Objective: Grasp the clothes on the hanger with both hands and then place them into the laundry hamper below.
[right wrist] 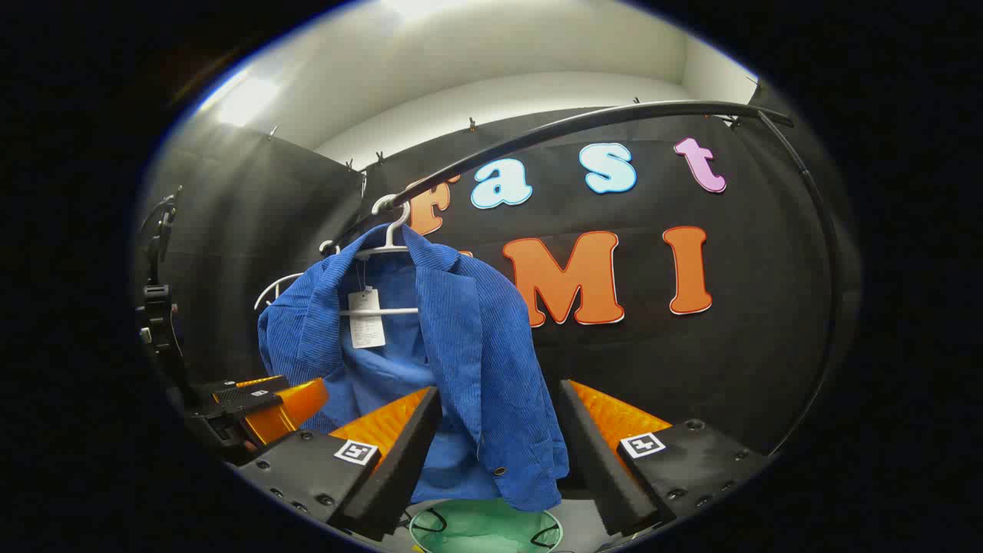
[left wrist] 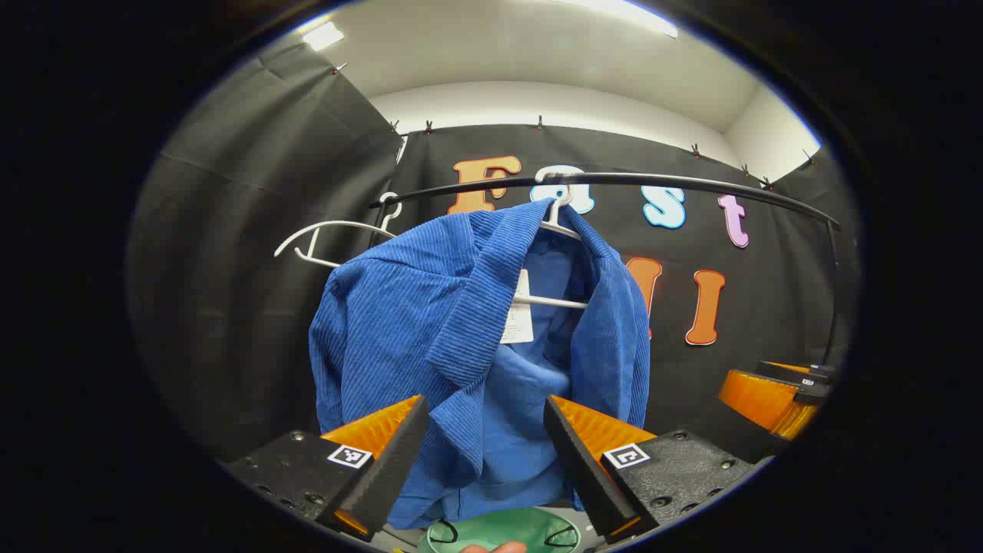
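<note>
A: Start at the far left. Why a second hanger there?

B: The empty white hanger [left wrist: 322,238] hangs on the black rail [left wrist: 653,181] just left of the jacket; it carries nothing and plays no part, I'd judge. Right of it the blue corduroy jacket [left wrist: 415,322] hangs on its own white hanger [left wrist: 554,223], front open, a paper tag [left wrist: 518,319] dangling inside the collar.

A: And the grippers?

B: The left gripper [left wrist: 485,453] is near, low in front of the jacket, its jaws spread wide with the left front panel and lapel hanging between them. Neither pad presses the cloth, so it's released, not gripping. In the right gripper view the right gripper [right wrist: 498,449] is likewise spread, the jacket's right front panel between its fingers, also untouched as far as I can tell.

A: Why one each side?

B: Probably so each takes a front panel and the jacket comes off the hanger evenly rather than dragging one shoulder.

A: Where does it go?

B: The green laundry hamper [right wrist: 485,526] sits directly below the hem, so a lifted jacket can drop straight in. The grasp isn't made yet.
</note>
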A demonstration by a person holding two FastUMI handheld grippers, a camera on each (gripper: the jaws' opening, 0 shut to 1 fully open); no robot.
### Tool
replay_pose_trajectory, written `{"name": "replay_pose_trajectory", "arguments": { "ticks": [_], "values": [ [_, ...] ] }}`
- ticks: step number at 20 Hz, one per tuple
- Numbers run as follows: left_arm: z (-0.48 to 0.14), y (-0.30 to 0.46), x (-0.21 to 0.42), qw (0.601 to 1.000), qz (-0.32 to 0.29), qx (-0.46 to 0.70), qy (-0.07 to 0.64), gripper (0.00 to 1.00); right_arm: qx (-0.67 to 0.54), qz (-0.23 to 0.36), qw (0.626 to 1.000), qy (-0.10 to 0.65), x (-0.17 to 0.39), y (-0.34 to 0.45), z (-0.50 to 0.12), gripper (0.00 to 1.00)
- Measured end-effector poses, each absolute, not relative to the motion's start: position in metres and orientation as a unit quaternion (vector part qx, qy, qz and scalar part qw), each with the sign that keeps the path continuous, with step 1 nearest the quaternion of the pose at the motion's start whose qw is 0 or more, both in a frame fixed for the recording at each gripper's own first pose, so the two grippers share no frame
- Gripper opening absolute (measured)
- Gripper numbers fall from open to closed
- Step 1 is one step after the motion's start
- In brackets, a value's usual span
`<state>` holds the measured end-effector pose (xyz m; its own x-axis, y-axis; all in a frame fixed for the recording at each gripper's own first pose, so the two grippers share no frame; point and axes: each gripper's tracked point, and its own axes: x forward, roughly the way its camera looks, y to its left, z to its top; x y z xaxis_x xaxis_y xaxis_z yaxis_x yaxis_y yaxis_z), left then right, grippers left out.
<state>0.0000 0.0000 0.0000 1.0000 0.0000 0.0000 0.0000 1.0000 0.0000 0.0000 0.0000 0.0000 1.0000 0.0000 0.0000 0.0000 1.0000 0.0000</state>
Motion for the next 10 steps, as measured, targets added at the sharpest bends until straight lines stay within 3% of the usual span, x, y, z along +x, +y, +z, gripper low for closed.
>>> {"name": "replay_pose_trajectory", "arguments": {
  "ticks": [10],
  "values": [
    [0.0010,0.0015,0.0002,1.000,-0.013,-0.007,0.000,0.95,0.000,-0.007,1.000,-0.004,-0.0073,0.0067,0.0022,0.99]
  ]
}}
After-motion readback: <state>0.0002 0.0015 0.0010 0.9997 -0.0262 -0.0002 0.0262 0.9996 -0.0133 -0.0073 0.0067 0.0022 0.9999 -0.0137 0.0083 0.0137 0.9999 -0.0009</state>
